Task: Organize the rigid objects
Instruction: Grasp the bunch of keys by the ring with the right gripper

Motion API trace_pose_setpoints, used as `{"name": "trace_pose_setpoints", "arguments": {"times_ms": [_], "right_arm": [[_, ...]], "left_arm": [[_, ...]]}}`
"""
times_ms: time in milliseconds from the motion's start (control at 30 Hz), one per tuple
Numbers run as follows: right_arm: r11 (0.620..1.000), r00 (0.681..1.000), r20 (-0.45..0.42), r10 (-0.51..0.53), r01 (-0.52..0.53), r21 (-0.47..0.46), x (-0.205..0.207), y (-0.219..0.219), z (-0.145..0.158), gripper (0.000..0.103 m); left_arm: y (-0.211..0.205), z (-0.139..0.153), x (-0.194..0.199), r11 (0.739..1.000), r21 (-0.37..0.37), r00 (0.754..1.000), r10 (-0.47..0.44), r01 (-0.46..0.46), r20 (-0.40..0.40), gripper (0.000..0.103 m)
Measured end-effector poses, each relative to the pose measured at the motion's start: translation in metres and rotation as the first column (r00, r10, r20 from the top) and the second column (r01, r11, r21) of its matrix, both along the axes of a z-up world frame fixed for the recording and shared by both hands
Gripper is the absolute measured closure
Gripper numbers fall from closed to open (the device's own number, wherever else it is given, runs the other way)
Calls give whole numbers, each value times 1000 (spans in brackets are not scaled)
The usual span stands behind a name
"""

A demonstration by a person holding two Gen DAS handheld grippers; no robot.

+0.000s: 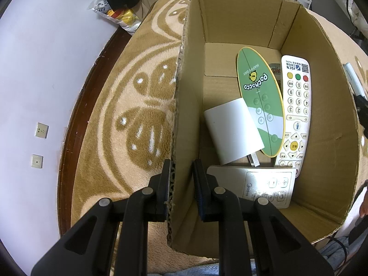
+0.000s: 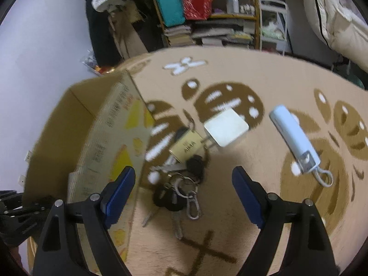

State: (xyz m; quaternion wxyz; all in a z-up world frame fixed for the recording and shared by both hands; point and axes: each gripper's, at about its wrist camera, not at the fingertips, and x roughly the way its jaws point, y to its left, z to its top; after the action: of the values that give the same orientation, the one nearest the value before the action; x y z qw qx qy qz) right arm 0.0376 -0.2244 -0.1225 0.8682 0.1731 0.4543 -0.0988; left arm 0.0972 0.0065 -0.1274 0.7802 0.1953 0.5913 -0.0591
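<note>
Nearest the left wrist lens, the left gripper (image 1: pixel 181 184) is clamped on the near wall of the cardboard box (image 1: pixel 241 18), one pad outside and one inside the corrugated edge — a bracing hold, by the look of it, to keep the light box from sliding on the plush patterned rug (image 1: pixel 138 119) while items go in. Already inside the box: a white charger block (image 1: pixel 232 131) lying on its side with prongs toward the near wall, a green oval remote (image 1: pixel 260 101) overlapping it, a white keypad remote (image 1: pixel 296 112) along the right wall, and a silver flat remote (image 1: pixel 264 186) against the near wall; they lie flat and loosely side by side, so sorting seems well under way. In the right wrist view the right gripper (image 2: pixel 184 191) stands wide open, nothing between its pads, angled down over the rug just beside the box's outer wall. Directly ahead of it lies a bunch of keys (image 2: pixel 181 191) with a brass padlock (image 2: pixel 186 148) touching them; just beyond sits a white square adapter (image 2: pixel 226 127), and well to the right a pale blue power bank (image 2: pixel 294 138) with a short cord loop. The open jaws bracket the keys — likely the next pick. The loose ring and dangling padlock may shift or trail when lifted.
</note>
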Motion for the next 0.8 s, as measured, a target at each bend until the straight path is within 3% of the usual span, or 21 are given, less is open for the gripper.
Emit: {"name": "trace_pose_setpoints", "arguments": {"times_ms": [167, 267, 467, 500, 567, 800], "right_arm": [[998, 999, -40, -19, 21, 66, 7, -10, -22, 13], [994, 998, -58, 3, 3, 112, 11, -12, -35, 26], [990, 998, -56, 19, -11, 141, 12, -10, -46, 30], [989, 998, -52, 21, -13, 146, 12, -10, -46, 32], [986, 998, -54, 18, -9, 168, 13, -8, -46, 55], [981, 997, -73, 11, 3, 195, 13, -1, -55, 54]], "left_arm": [[0, 0, -1, 1000, 1, 1000, -2, 2, 0, 84], [0, 0, -1, 1000, -5, 1000, 1, -1, -5, 84], [-1, 1, -1, 1000, 2, 1000, -4, 4, -4, 84], [-1, 0, -1, 1000, 1, 1000, -3, 3, -5, 84], [-1, 0, -1, 1000, -1, 1000, -1, 1, -6, 84], [-1, 1, -1, 1000, 5, 1000, -5, 5, -5, 84]]}}
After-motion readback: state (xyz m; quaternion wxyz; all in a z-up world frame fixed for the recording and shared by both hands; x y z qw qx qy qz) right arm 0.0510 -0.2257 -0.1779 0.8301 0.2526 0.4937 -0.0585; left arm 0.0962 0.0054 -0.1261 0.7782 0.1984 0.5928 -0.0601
